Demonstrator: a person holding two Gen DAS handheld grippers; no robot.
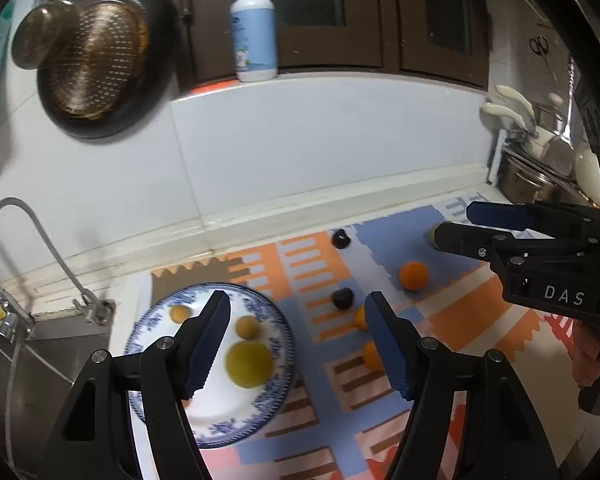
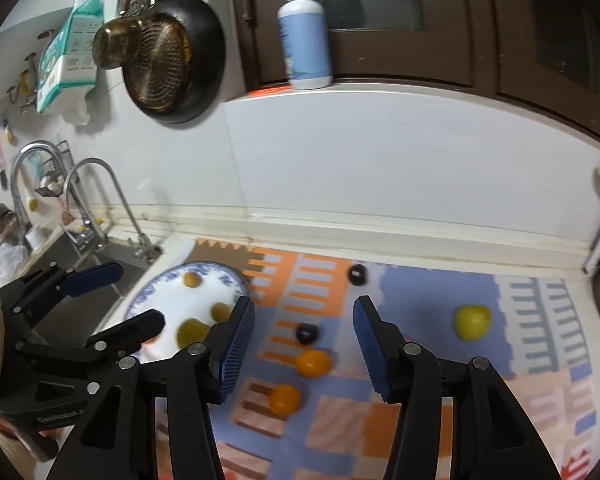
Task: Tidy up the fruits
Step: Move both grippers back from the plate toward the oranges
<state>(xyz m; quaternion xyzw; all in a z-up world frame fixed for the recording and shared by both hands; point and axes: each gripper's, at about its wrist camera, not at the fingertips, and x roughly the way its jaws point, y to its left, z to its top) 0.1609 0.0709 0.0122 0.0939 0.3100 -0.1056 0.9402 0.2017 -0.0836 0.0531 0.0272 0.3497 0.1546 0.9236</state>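
A blue-patterned white plate (image 1: pixel 278 364) (image 2: pixel 164 292) holds one large yellow-green fruit (image 1: pixel 249 363) (image 2: pixel 190 331) and two small brownish-orange ones (image 1: pixel 247 327) (image 1: pixel 180 313). On the patterned mat lie two dark plums (image 2: pixel 307 333) (image 2: pixel 357 274), several orange fruits (image 2: pixel 313 363) (image 2: pixel 285 399) (image 1: pixel 413 275) and a yellow-green apple (image 2: pixel 473 321). My left gripper (image 1: pixel 298 344) is open and empty above the plate's right edge. My right gripper (image 2: pixel 304 350) is open and empty above the mat; it also shows in the left wrist view (image 1: pixel 454 226).
A sink (image 2: pixel 80 280) with a faucet (image 2: pixel 96 200) lies left of the plate. A pan and strainer (image 2: pixel 172 60) hang on the wall. A soap bottle (image 2: pixel 305 36) stands on the ledge. Pots (image 1: pixel 540 168) stand at the far right.
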